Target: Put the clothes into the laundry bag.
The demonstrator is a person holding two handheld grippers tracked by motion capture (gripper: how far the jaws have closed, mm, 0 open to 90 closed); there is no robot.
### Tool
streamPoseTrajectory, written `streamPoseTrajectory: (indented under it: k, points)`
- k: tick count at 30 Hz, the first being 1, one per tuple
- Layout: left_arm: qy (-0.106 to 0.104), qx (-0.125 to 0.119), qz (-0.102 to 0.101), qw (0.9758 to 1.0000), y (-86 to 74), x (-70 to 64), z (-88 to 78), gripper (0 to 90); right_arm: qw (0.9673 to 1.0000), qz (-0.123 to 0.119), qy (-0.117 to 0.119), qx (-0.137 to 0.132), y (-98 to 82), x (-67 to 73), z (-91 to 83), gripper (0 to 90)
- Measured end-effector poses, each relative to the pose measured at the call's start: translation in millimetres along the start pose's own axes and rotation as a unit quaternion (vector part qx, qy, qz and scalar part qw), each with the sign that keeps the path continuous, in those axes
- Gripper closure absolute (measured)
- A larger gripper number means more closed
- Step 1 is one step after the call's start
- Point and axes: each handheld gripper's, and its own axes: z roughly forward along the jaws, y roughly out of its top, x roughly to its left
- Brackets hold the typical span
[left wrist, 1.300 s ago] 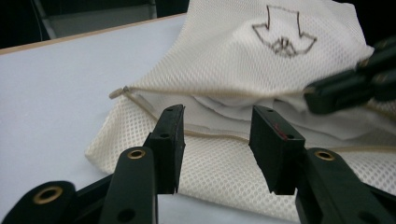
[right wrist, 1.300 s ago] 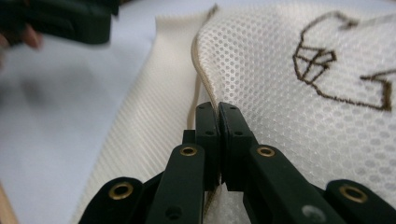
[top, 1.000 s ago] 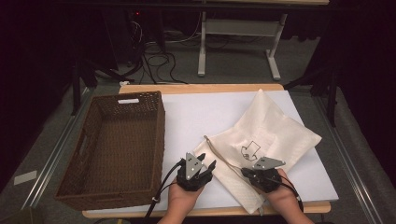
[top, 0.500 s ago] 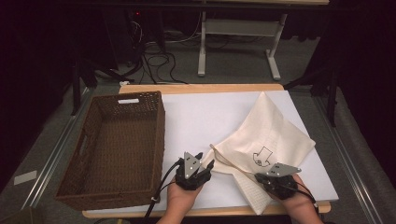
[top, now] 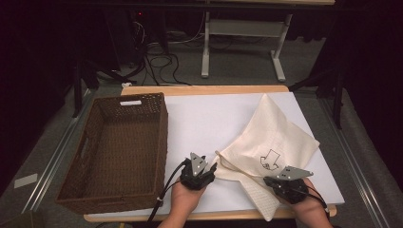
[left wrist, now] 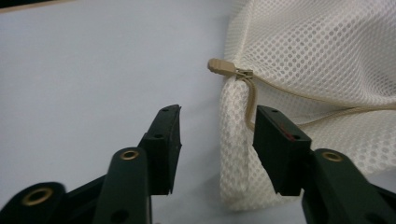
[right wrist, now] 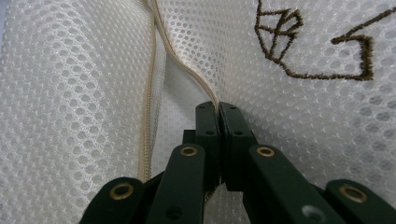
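left tool released beside zipper pull | right tool clenched on mesh bag | basket left

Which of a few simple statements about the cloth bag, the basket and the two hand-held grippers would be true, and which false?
1. The right gripper is clamped on the mesh bag beside its zipper. True.
2. The left gripper is shut on the zipper pull. False: its jaws stand open, with a fold of the bag between them and the pull beyond their tips.
3. The mesh bag lies inside the wicker basket. False: it lies on the white table top, to the right of the basket.
4. A dark outline design is stitched on the bag. True.
5. The basket holds folded clothes. False: nothing is seen inside it.
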Motion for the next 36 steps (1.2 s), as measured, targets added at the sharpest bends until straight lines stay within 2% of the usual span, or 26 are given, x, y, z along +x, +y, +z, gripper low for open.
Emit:
streamPoseTrajectory:
  k: [1,3,4,5,11,15,17,21,23,24,27,30,31,32,36]
  points:
    - [-0.002,0.005,0.0,1.0,1.3,-0.5,3.7,56.3,1.0,-0.001,0.0,0.002,0.1,-0.1,0.2,88.7]
    - [-0.002,0.018,-0.009,0.9998,3.8,-3.2,10.1,74.0,1.0,0.001,0.0,0.003,0.3,0.5,1.1,88.7]
    - [0.008,0.023,-0.011,0.9996,4.5,-5.2,11.6,82.0,1.0,0.0,0.0,0.003,0.6,0.7,1.4,88.7]
    - [0.011,0.024,-0.01,0.9996,4.8,-6.4,11.4,84.3,1.0,-0.002,-0.001,0.0,0.5,1.1,2.2,88.7]
    - [0.021,0.022,0.003,0.9995,3.6,-7.0,5.1,86.3,0.9999,-0.008,-0.004,0.005,2.3,0.6,5.2,88.8]
    - [0.039,0.021,0.02,0.9988,1.6,-9.5,-2.4,86.6,0.9999,-0.013,-0.003,0.008,5.5,0.2,8.4,88.9]
    - [0.042,0.02,0.021,0.9987,1.4,-9.7,-3.9,86.6,0.9998,-0.016,-0.005,0.01,7.1,-0.5,9.7,88.9]
    - [0.048,0.029,0.029,0.998,2.4,-8.5,-14.0,86.7,0.9998,-0.014,-0.004,0.012,12.5,-4.5,15.2,88.9]
    - [0.049,0.034,0.034,0.9976,3.0,-9.9,-19.9,86.8,0.9997,-0.021,-0.005,0.014,19.0,-7.5,20.8,88.7]
    - [0.05,0.039,0.044,0.997,3.0,-11.9,-25.3,86.8,0.9997,-0.021,-0.005,0.014,19.0,-7.5,20.8,88.7]
    - [0.031,0.062,0.079,0.9945,-5.2,-19.1,-42.9,86.7,0.999,-0.042,-0.006,0.014,24.3,-9.6,26.7,88.7]
    - [0.017,0.068,0.091,0.9934,-16.1,-27.0,-50.6,86.6,0.9992,-0.036,-0.008,0.015,28.2,-12.5,30.6,88.7]
    - [0.017,0.068,0.091,0.9934,-16.1,-27.0,-50.6,86.5,0.9992,-0.036,-0.008,0.015,28.2,-12.5,30.6,88.7]
    - [0.003,0.068,0.087,0.9939,-21.0,-30.1,-51.3,86.5,0.9992,-0.034,-0.012,0.014,30.4,-15.1,33.1,88.7]
    - [0.002,0.059,0.077,0.9953,-21.3,-27.2,-52.2,86.0,0.9994,-0.031,-0.014,0.012,29.6,-13.8,31.5,86.0]
